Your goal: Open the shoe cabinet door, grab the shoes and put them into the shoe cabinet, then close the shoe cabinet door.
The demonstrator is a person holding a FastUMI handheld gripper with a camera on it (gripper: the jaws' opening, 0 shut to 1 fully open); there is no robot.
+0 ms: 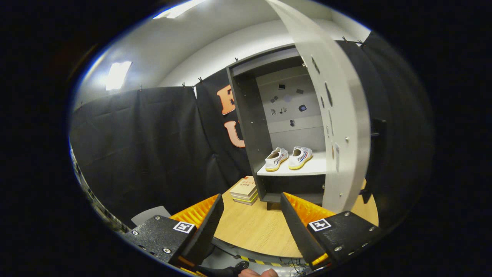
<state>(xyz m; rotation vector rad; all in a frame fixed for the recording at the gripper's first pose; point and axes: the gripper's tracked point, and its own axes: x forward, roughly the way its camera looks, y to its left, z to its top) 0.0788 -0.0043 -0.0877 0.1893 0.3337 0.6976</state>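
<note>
Gripper view, looking along the fingers (251,227): spread wide apart, nothing held between them, well short of the shoe cabinet (250,127) and hanging above the near part of the counter (257,231).

Shoe cabinet standing upright on the counter, beyond the fingers, dark-sided with a pale back panel. Door (338,115) swung open on the cabinet's right side, pale inner face turned this way, a row of slots and small fittings running down it (edge of the door hiding the cabinet's right wall). Inside the cabinet, a white shelf (307,167) with the pair of shoes (289,158) resting on it side by side, toes pointing out toward the fingers: white canvas with yellowish soles and coloured side stripes. Left shoe (276,159) close to the cabinet's left wall, right shoe (300,157) just beside it, nearer the door. On the cabinet's back panel above the shoes, a scatter of small dark marks, too small to make out.

Just left of the cabinet's base, a short stack of books (245,190) lying flat on the counter, touching or nearly touching the cabinet's side. Behind and left of the cabinet, black cloth wall (142,146). Below the fingers, on the side away from the cabinet, part of a person's hand (258,273).
</note>
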